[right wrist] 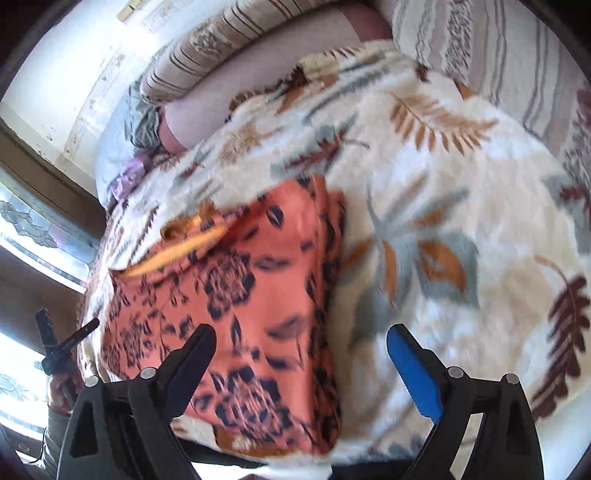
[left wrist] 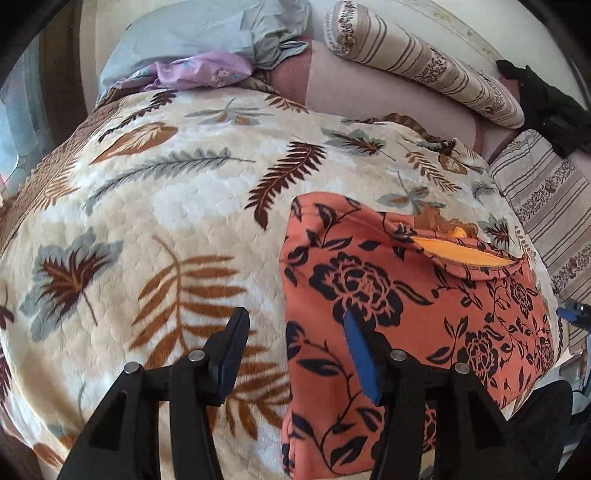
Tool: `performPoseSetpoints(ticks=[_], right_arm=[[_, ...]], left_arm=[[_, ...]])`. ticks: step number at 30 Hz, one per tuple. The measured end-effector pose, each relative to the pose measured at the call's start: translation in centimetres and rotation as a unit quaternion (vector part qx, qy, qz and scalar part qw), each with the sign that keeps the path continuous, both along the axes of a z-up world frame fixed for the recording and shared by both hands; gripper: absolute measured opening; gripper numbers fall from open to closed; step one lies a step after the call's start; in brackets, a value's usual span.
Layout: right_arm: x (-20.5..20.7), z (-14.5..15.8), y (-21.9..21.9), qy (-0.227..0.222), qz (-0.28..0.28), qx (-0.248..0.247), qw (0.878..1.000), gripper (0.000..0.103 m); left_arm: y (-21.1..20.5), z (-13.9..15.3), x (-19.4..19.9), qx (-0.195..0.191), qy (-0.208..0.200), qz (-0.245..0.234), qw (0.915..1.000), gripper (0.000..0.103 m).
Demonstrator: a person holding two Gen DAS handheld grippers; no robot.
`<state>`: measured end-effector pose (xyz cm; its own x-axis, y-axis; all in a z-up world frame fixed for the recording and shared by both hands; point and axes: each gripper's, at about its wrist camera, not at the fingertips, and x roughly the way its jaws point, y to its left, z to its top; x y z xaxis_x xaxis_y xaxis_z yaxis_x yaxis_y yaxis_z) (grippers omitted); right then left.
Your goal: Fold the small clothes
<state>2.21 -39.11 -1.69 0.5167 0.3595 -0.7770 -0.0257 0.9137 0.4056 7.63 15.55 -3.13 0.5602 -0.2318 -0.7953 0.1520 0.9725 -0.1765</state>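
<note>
Left tongs (left wrist: 291, 332) hang half open, holding nothing; right tongs (right wrist: 301, 350) gape wide, also empty. Orange floral garment (left wrist: 406, 314) lies folded into a rectangle on the leaf-print blanket (left wrist: 147, 206) on the bed. Fold looks approx. done; maybe w/ tidying left.

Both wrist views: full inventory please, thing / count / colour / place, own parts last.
garment: 1, orange with black flowers, folded on blanket
blanket: 1, cream with leaf print, covers bed
striped cushions: 2, beige-brown, far edge and right side
lilac cloth: 1, far left
grey-blue cloth: 1, behind lilac cloth
black cloth: 1, far right
left gripper: 1, black, open, nothing held
right gripper: 1, black, open, nothing held
</note>
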Motion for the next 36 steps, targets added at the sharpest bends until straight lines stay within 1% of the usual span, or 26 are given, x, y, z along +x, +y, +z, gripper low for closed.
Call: performPoseSetpoints(ticks=[2,4,6,7,8,9,12,16,17,18,19,20,21,22,23,25,27,28,29,30,31,32,33,34,35,36], right_arm=[[2.3,0.1,1.0,-0.023,0.008,-0.04,0.999,0.095],[4.3,-0.3,2.3,-0.033,0.009,-0.076,0.996,0.095],[5.7,-0.6,2.4,-0.037,0.006,-0.101,0.994,0.093],[6.6,-1.0,2.9,-0.037,0.007,-0.11,0.993,0.086],[7.2,-1.3,2.9,-0.035,0.008,-0.116,0.993,0.077],[7.8,-1.7,3.0,-0.03,0.008,-0.117,0.993,0.075],[8.6,-2.7,3.1,-0.021,0.012,-0.114,0.993,0.073],[8.9,-3.3,2.9,-0.014,0.017,-0.116,0.993,0.072],[9.1,-3.3,2.8,-0.012,0.017,-0.113,0.993,0.064],[9.2,-3.4,2.7,-0.01,0.014,-0.113,0.993,0.056],[9.5,-3.4,2.6,-0.006,0.01,-0.117,0.993,0.041],[9.8,-3.4,2.4,-0.002,0.007,-0.117,0.993,0.036],[10.0,-3.5,2.3,0.003,0.005,-0.113,0.994,0.035],[10.2,-3.5,2.2,0.007,0.003,-0.115,0.993,0.03],[10.3,-3.4,2.2,0.008,0.002,-0.12,0.993,0.026],[10.1,-3.3,2.1,0.007,-0.005,-0.123,0.992,0.024],[9.8,-2.9,1.7,0.002,-0.016,-0.103,0.995,0.024],[9.6,-2.7,1.5,-0.005,-0.018,-0.093,0.995,0.026],[9.5,-2.6,1.5,-0.01,-0.016,-0.087,0.996,0.028],[9.6,-2.6,1.5,-0.009,-0.014,-0.086,0.996,0.029],[9.7,-2.7,1.6,-0.008,-0.011,-0.084,0.996,0.033],[9.9,-2.9,1.7,-0.005,-0.009,-0.087,0.996,0.033],[10.2,-3.1,1.8,0.0,-0.008,-0.09,0.996,0.034],[10.3,-3.3,2.0,0.003,-0.007,-0.1,0.995,0.032],[10.4,-3.2,2.3,0.004,-0.009,-0.118,0.993,0.026],[10.2,-2.8,2.6,-0.001,-0.011,-0.138,0.99,0.018]], left_arm=[[-1.1,-0.4,0.7,0.025,-0.012,-0.017,0.9995,0.055],[-2.1,-0.8,1.7,0.05,-0.022,-0.033,0.9979,0.055],[-2.9,-1.2,2.6,0.068,-0.033,-0.048,0.996,0.055],[-3.1,-1.5,3.0,0.073,-0.034,-0.053,0.9953,0.055],[-3.8,-2.9,3.3,0.077,-0.033,-0.056,0.9949,0.055],[-4.0,-3.3,3.9,0.078,-0.033,-0.058,0.9947,0.055],[-3.7,-3.7,5.3,0.079,-0.035,-0.058,0.9946,0.055],[-3.4,-3.6,7.0,0.062,-0.03,-0.058,0.9959,0.055],[-3.6,-3.6,7.4,0.057,-0.029,-0.062,0.9961,0.054],[-3.7,-3.5,7.7,0.056,-0.03,-0.064,0.9959,0.04],[-3.8,-3.7,8.2,0.063,-0.023,-0.059,0.996,0.026],[-3.7,-4.0,8.8,0.063,-0.008,-0.047,0.9968,0.007],[-3.3,-4.2,9.4,0.046,0.004,-0.036,0.9983,0.007],[-2.9,-4.4,9.8,0.031,0.013,-0.024,0.9992,0.007],[-2.7,-4.6,10.0,0.027,0.02,-0.015,0.9993,0.007],[-2.8,-4.8,10.0,0.029,0.022,-0.011,0.9993,0.007],[-3.2,-4.6,9.5,0.042,0.015,-0.015,0.9989,0.008],[-3.4,-4.4,9.3,0.046,0.009,-0.02,0.9987,0.009],[-3.6,-4.0,9.1,0.049,0.001,-0.023,0.9985,0.012],[-3.8,-3.9,8.9,0.053,-0.005,-0.025,0.9983,0.024],[-3.9,-3.7,8.8,0.055,-0.011,-0.028,0.9981,0.033],[-4.1,-3.6,8.8,0.058,-0.015,-0.032,0.9977,0.034],[-4.3,-3.8,9.0,0.067,-0.011,-0.034,0.9971,0.032],[-4.5,-4.0,9.2,0.077,-0.001,-0.033,0.9965,0.009],[-4.5,-4.0,9.4,0.084,0.005,-0.026,0.9961,0.006],[-4.4,-3.7,9.3,0.078,0.004,-0.022,0.9967,0.006]])
